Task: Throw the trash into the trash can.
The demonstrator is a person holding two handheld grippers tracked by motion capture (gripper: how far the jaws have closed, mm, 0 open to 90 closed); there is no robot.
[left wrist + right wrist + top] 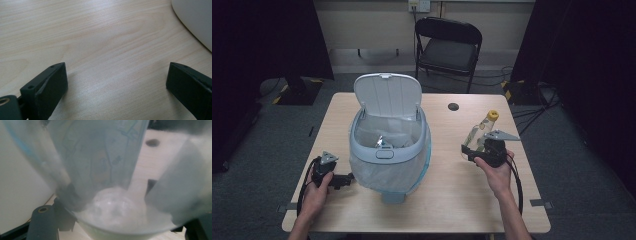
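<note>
Bottle: a see-through plastic bottle (pixel 482 129) with a yellow cap sits between the jaws of the right hand-held gripper (pixel 473 148). It tilts, with the cap up and pointing away from the person.
Bottle up close: in the right gripper view the bottle (pixel 105 170) is very near and blurry. Its round bottom faces the camera, and a dark jaw presses on each side.
Right hand-held gripper: it is clamped on the bottle, with the jaws wide because the bottle is fat. A hand (pixel 494 172) holds it above the right side of the desk.
Left hand-held gripper: the left hand-held gripper (pixel 343 181) lies low at the front left of the desk, just beside the bin. In the left gripper view its jaws stand wide apart (pixel 116 82), with bare wood between them.
Bin: a white trash bin (pixel 384 152) with a clear bag inside stands in the middle of the desk. Its lid is flipped up and the top is open. The bottle is to the right of it, well apart.
Desk: the desk (pixel 447 195) is light wood with a small dark hole (pixel 453 106) near the back.
Room: a black folding chair (pixel 448 47) stands behind the desk. The floor is grey, and dark curtains hang at both sides.
Open room: the desk is bare between the bin and the bottle. The right edge of the desk is near the right hand.
</note>
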